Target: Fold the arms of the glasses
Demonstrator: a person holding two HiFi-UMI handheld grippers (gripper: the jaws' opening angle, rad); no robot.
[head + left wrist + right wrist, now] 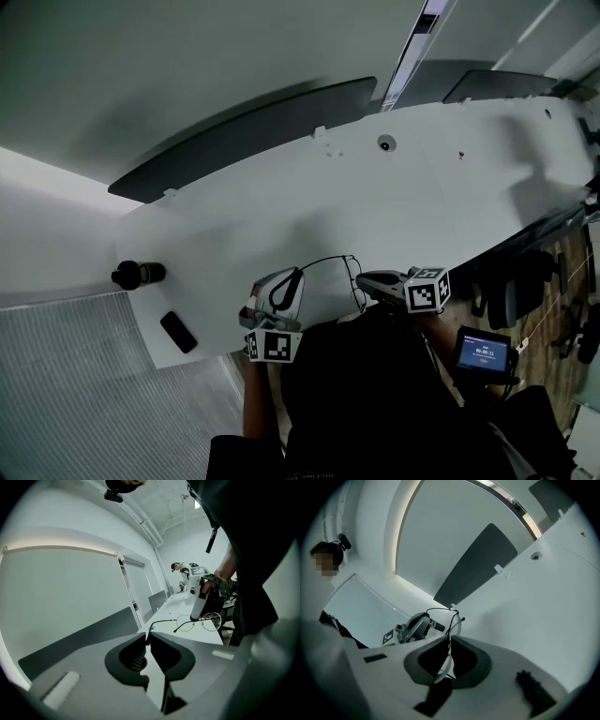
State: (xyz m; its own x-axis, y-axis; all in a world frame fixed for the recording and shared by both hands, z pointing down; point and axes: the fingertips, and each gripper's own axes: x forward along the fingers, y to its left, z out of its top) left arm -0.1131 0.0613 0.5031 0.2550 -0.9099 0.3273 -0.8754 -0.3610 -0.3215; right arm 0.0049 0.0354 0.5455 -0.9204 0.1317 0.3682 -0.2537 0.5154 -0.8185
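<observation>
Thin black wire-rimmed glasses [330, 260] hang in the air between my two grippers, just in front of my body at the near table edge. My left gripper [294, 276] is shut on the tip of one arm [161, 620], which runs out straight from its jaws [149, 638] to the round lenses [201, 621]. My right gripper [366, 279] is shut on the front of the frame; in its own view a lens rim [457, 623] sits pinched between its jaws [450, 641]. The other arm [180, 628] angles out below the lenses.
The long white table [394, 197] stretches away to the upper right. A black cylinder [139, 274] and a flat black phone-like slab [178, 331] lie at its left end. Dark partition panels [244, 141] line the far edge. A small screen device [483, 352] and chairs [520, 291] are at the right.
</observation>
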